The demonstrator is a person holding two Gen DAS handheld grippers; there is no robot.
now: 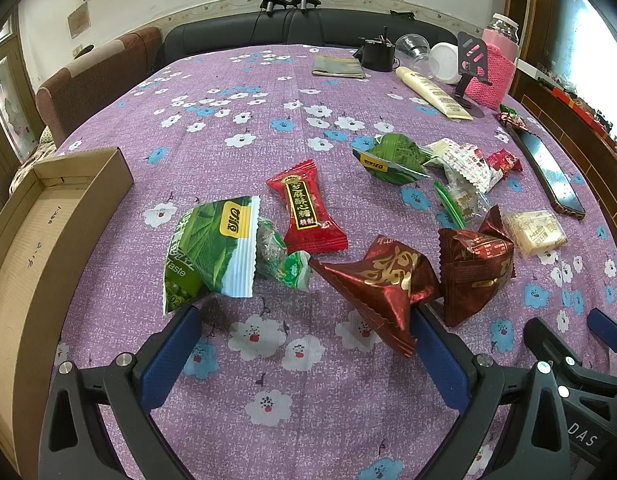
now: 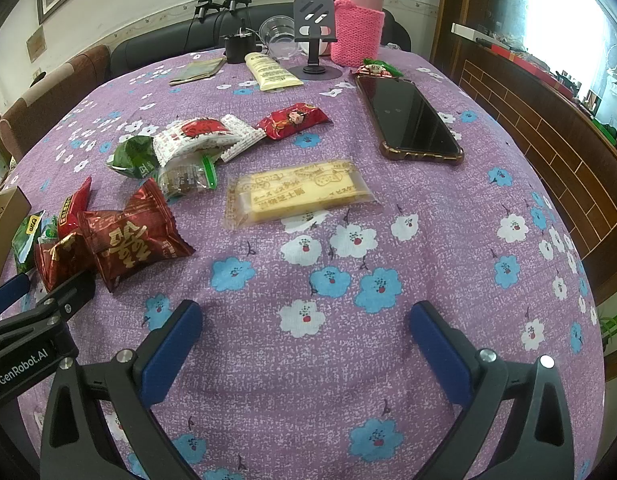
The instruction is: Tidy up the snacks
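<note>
1. Foil and plastic snack packets lie loose on the purple flowered tablecloth (image 2: 292, 360), none of them in the cardboard box (image 1: 36, 240), whose visible interior is bare.
2. Nearest the left gripper (image 1: 304, 356) are a green packet (image 1: 212, 244), a red candy wrapper (image 1: 304, 208) and two dark red foil packets (image 1: 376, 280), one of which touches the inner face of that gripper's right finger.
3. Further out sits a cluster: another green packet (image 1: 392, 156), a white-and-red packet (image 2: 196, 136), a small clear packet with a green strip (image 2: 188, 176) and a red cartoon packet (image 2: 292, 120).
4. A pale biscuit bar (image 2: 300, 196) lies apart from the cluster, straight ahead of the right gripper (image 2: 304, 352).
5. Both grippers are spread wide and grasp nothing; the left hovers low by the near packets, the right over bare cloth.
6. By my reading, the sorting has hardly begun: every visible snack is left to move, and the box stands to the left, just beside the green packet.
7. Around the edge are things outside the task: a phone (image 2: 412, 120), a cream tube (image 2: 272, 72), a phone stand (image 2: 314, 36) and a bottle in a pink knitted sleeve (image 2: 358, 20).
</note>
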